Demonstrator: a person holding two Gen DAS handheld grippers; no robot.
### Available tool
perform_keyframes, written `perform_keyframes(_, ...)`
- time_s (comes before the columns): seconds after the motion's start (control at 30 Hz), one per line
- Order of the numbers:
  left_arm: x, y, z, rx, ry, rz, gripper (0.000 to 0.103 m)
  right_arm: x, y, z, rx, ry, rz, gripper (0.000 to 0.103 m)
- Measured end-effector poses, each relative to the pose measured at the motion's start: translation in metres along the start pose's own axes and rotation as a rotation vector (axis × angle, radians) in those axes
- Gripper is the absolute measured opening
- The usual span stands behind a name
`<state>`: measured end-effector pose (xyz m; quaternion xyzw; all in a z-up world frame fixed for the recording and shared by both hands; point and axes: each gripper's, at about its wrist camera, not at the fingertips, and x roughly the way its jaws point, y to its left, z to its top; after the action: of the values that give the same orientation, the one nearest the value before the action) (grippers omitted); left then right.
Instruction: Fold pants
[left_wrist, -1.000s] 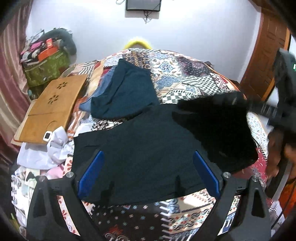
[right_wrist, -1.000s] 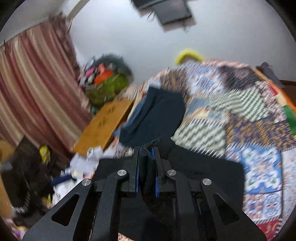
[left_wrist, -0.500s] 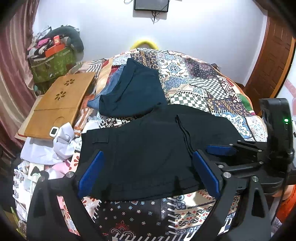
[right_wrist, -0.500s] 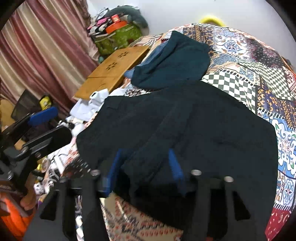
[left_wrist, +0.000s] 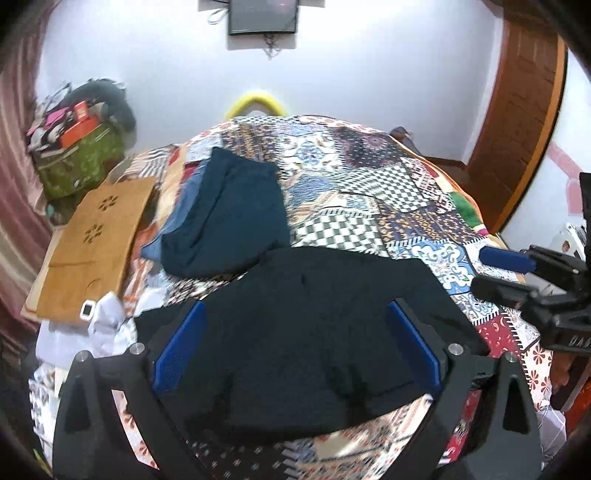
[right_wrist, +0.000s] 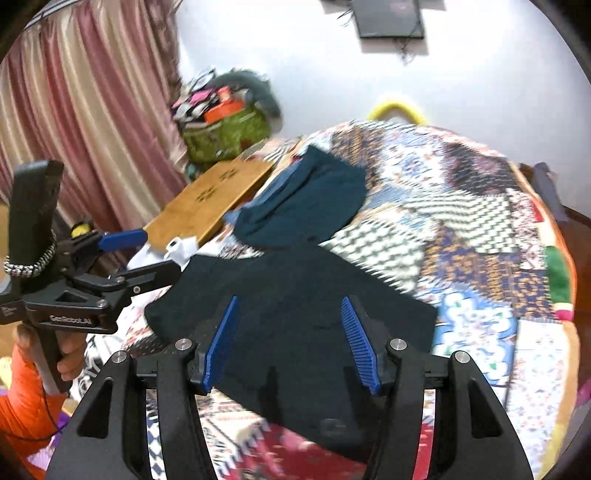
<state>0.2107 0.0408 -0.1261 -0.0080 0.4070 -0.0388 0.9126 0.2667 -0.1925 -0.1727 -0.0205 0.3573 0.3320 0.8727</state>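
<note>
The black pants (left_wrist: 303, 314) lie folded on the patchwork bedspread (left_wrist: 369, 192), near its front edge. My left gripper (left_wrist: 295, 332) hangs open above them, its blue pads wide apart with nothing between them. In the right wrist view the same pants (right_wrist: 295, 288) lie under my right gripper (right_wrist: 290, 321), which is open and clear of the cloth. Each gripper also shows in the other's view: the right gripper (left_wrist: 495, 275) is off the pants' right edge and the left gripper (right_wrist: 147, 254) off their left edge, both open.
A folded teal garment (left_wrist: 229, 218) lies just behind the pants. A wooden lap tray (left_wrist: 92, 240) and crumpled white clothes (left_wrist: 107, 317) sit at the bed's left side, with a green bag (left_wrist: 81, 162) behind. A hand (right_wrist: 70, 354) holds the left gripper's handle.
My right gripper, shut on a raised flap of black cloth, has opened and let it go; the flap now lies flat. Both grippers have drawn back from the pants.
</note>
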Motion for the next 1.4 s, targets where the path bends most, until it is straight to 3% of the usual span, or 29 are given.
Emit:
perform_keyframes(0.23, 0.050, -0.035, 0.018, 0.071, 0.091, -0.038, 0.099, 0.009, -0.046, -0.003, 0.079, 0.015, -0.047, 0.054)
perform_keyframes(0.47, 0.105, -0.047, 0.012, 0.080, 0.226, -0.060, 0.099, 0.057, -0.078, -0.026, 0.137, 0.169, -0.015, 0.054)
perform_keyframes(0.67, 0.147, -0.042, -0.009, 0.110, 0.372, -0.026, 0.099, 0.089, -0.086, -0.048, 0.143, 0.292, 0.034, 0.054)
perform_keyframes(0.87, 0.142, -0.034, -0.024, 0.129, 0.344, -0.024, 0.102, 0.080, -0.084, -0.063, 0.119, 0.279, 0.022, 0.054)
perform_keyframes(1.13, 0.126, -0.033, -0.031, 0.153, 0.307, 0.035, 0.102, 0.056, -0.082, -0.074, 0.122, 0.257, -0.014, 0.054)
perform_keyframes(1.4, 0.102, -0.019, -0.043, 0.111, 0.266, 0.060, 0.102, 0.036, -0.081, -0.086, 0.137, 0.251, -0.056, 0.054)
